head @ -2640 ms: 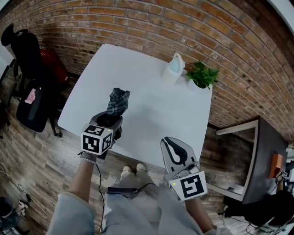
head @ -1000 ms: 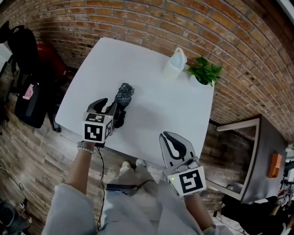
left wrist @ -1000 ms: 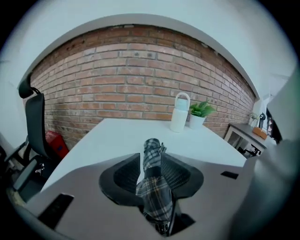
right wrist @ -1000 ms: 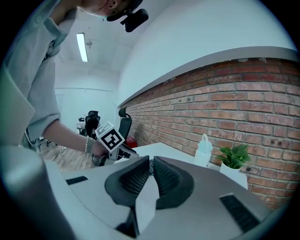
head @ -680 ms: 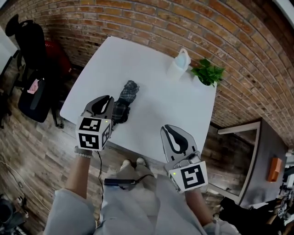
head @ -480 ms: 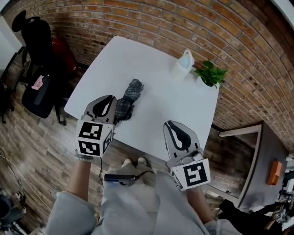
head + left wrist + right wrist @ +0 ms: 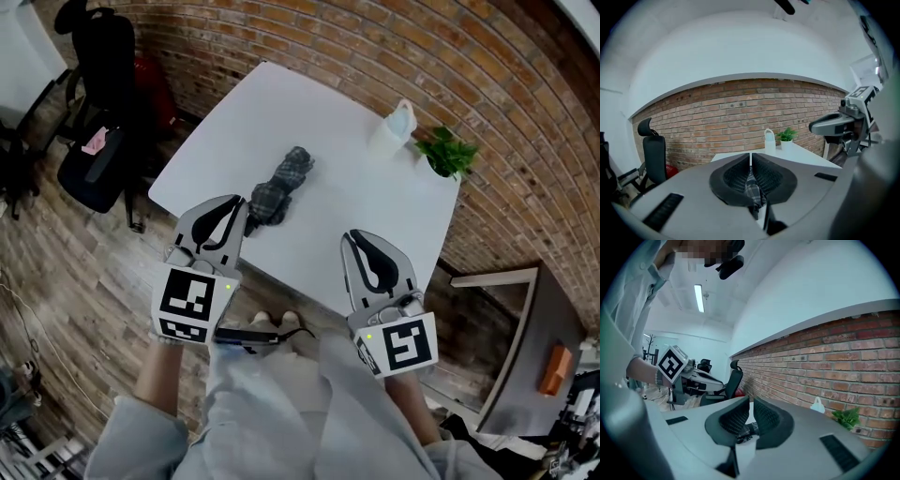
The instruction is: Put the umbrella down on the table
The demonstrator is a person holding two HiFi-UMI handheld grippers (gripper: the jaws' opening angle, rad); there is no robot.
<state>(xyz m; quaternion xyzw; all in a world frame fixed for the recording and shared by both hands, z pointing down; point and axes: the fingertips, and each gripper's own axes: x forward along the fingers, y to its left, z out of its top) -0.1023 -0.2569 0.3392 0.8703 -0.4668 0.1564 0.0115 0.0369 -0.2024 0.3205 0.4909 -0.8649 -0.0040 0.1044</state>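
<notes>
— Looking down from the head view, where is the umbrella [image 7: 281, 187]?
— Folded, lying flat on the white table [image 7: 347, 159], toward its near edge. The left gripper [image 7: 239, 202] hangs just beside its near end, not touching it. The right gripper [image 7: 350, 238] is well apart from it.
— And in the left gripper view?
— The left claw [image 7: 750, 157] is clenched, pads meeting, with nothing between them. The plaid cloth [image 7: 753, 191] shows beyond, down on the tabletop.
— The right gripper view?
— Much the same: that claw [image 7: 751, 401] is drawn together and empty, with the umbrella [image 7: 749, 430] lying on the table past it.
</notes>
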